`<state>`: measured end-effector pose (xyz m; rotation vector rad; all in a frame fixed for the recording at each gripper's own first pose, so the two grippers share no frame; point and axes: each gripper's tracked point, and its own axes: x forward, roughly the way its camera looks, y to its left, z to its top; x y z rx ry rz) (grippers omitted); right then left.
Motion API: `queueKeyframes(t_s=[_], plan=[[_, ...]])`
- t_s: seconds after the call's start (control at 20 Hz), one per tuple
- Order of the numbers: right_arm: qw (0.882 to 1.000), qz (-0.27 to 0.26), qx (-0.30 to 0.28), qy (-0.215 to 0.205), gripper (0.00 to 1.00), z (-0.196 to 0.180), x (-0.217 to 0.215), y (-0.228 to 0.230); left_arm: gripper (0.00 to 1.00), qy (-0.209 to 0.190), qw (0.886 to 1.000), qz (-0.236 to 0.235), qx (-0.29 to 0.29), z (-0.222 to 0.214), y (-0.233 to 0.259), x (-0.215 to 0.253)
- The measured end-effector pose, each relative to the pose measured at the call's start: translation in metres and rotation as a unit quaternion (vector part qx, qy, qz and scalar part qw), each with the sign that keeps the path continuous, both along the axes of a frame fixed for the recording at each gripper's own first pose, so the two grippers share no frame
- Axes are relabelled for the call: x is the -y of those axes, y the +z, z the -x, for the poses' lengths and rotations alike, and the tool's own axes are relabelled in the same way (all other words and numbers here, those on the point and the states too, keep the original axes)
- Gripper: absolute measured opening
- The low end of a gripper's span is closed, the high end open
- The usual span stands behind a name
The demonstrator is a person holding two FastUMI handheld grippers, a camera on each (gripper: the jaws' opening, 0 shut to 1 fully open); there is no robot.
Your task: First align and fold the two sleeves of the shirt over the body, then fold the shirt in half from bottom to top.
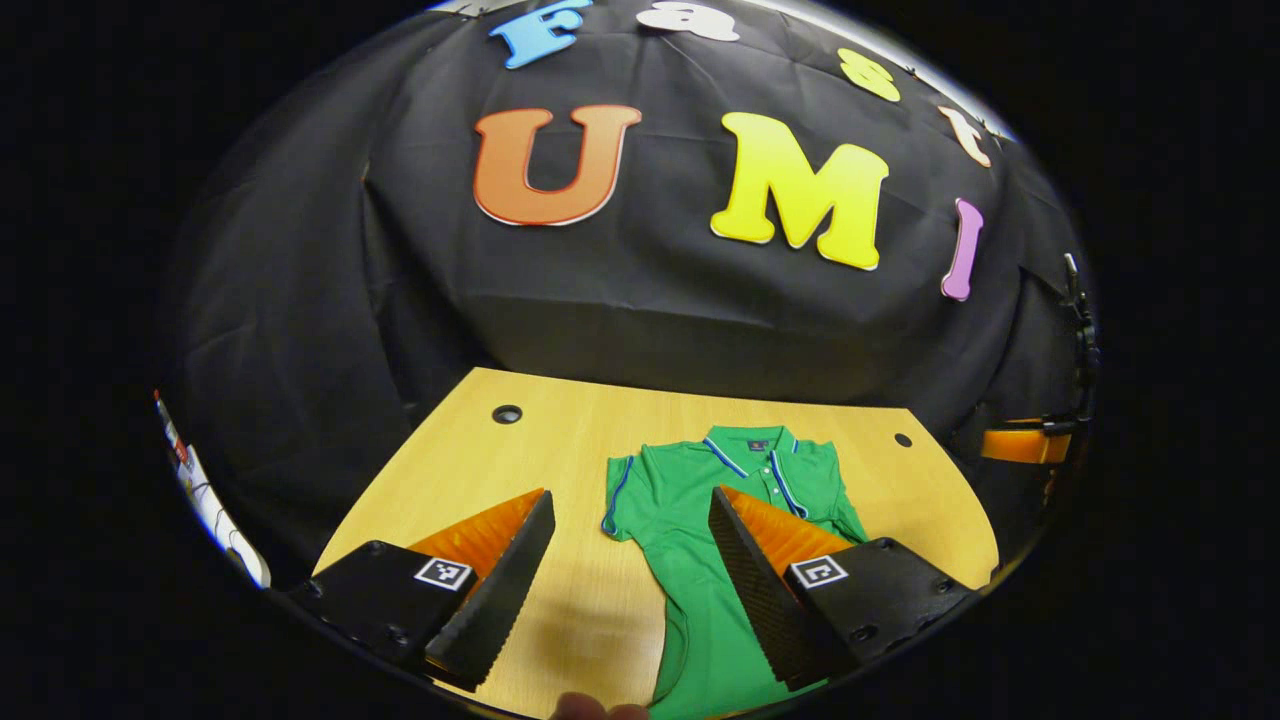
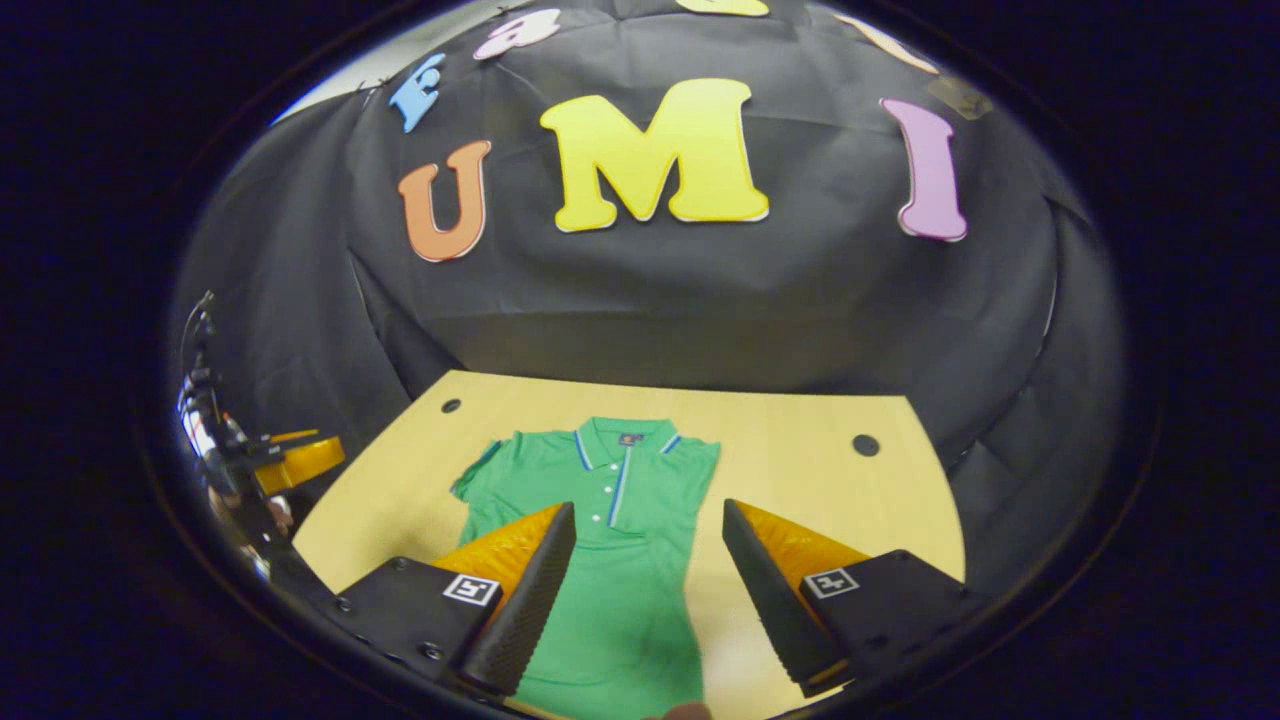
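Note:
A green polo shirt lies flat on the wooden table, collar at the far end and buttons up. In the left gripper view its left short sleeve is spread out to the side. My left gripper hovers open above the table, its right finger over the shirt body and its left finger over bare wood. In the right gripper view the shirt runs toward me, its left sleeve sticking out and its right edge straight. My right gripper is open above the shirt's lower body, holding nothing.
The table has round cable holes near its far corners. Black cloth closes the booth behind the table. An orange part with cables shows at the right edge and at the left edge. Bare wood lies to both sides of the shirt.

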<state>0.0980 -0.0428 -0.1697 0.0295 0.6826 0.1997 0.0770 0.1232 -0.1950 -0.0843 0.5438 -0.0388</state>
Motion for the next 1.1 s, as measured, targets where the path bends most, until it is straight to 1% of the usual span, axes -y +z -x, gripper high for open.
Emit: queueKeyframes(t_s=[0.05,0.15,0.2,0.3,0.45,0.6,0.65,0.7,0.8,0.9,0.95,1.0,1.05,1.1], plan=[[1.000,0.015,0.006,0.000,0.87,0.008,0.009,0.003,0.99,-0.010,1.000,-0.003,-0.008,-0.009,-0.007,0.000],[1.000,0.028,0.008,-0.004,0.87,0.026,0.023,0.008,0.99,-0.025,0.999,-0.010,-0.026,-0.026,-0.024,0.001],[1.000,0.028,0.006,-0.009,0.94,0.034,0.030,0.010,1.00,-0.036,0.999,-0.011,-0.035,-0.035,-0.034,0.003],[1.000,0.019,-0.001,-0.025,0.96,0.050,0.042,0.011,1.00,-0.057,0.996,-0.015,-0.060,-0.049,-0.057,0.006],[0.999,0.027,0.002,-0.040,0.96,0.064,0.062,0.015,1.00,-0.088,0.993,-0.025,-0.079,-0.077,-0.089,0.003],[0.998,0.020,-0.012,-0.059,0.96,0.073,0.072,0.012,1.00,-0.111,0.986,-0.048,-0.118,-0.093,-0.130,-0.004],[0.997,0.024,-0.018,-0.067,0.92,0.074,0.077,0.008,1.00,-0.116,0.985,-0.043,-0.123,-0.101,-0.141,-0.004],[0.997,0.027,-0.022,-0.072,0.96,0.078,0.080,0.006,1.00,-0.115,0.983,-0.039,-0.135,-0.105,-0.154,-0.007],[0.996,0.028,-0.029,-0.078,0.96,0.084,0.083,0.003,0.99,-0.113,0.979,-0.045,-0.162,-0.109,-0.182,-0.014],[0.995,0.030,-0.039,-0.084,0.96,0.089,0.087,0.000,0.99,-0.113,0.977,-0.041,-0.176,-0.113,-0.201,-0.018],[0.994,0.032,-0.046,-0.091,0.96,0.091,0.089,-0.004,0.92,-0.106,0.977,-0.039,-0.182,-0.115,-0.209,-0.021],[0.993,0.033,-0.051,-0.097,0.96,0.093,0.091,-0.007,0.89,-0.102,0.975,-0.027,-0.194,-0.113,-0.217,-0.023],[0.993,0.031,-0.054,-0.102,0.96,0.093,0.091,-0.009,0.78,-0.098,0.975,-0.027,-0.197,-0.114,-0.219,-0.025],[0.992,0.030,-0.056,-0.105,0.96,0.094,0.092,-0.011,0.76,-0.099,0.976,-0.028,-0.190,-0.119,-0.220,-0.026]])
